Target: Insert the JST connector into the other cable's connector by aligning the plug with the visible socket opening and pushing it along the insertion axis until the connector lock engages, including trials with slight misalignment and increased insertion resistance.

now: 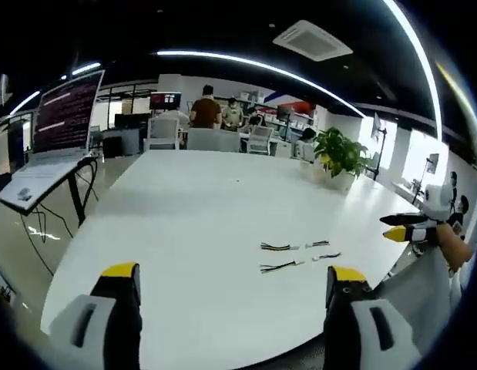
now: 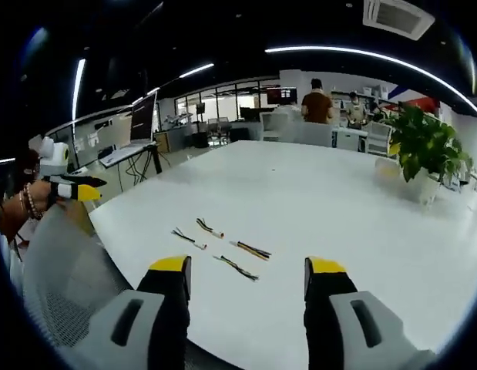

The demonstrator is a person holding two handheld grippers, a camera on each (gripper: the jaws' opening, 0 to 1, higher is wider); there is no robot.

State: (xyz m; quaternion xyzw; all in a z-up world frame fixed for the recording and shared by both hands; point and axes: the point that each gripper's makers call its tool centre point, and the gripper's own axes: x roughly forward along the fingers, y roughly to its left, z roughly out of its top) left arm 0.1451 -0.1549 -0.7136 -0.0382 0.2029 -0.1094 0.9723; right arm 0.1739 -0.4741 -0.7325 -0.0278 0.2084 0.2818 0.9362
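Lying on the white table (image 1: 207, 223), four short cables (image 1: 296, 256) sit at one o'clock of the left gripper (image 1: 234, 281); the right gripper (image 2: 246, 270) hangs behind them. Both jaws gape wide, empty.

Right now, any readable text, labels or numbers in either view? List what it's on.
None can be read.
Laptop screen: rows of light text on a dark ground, too small and blurred to read.
Wall monitor: reddish picture, no legible words.
Cables on the white table: no markings legible.
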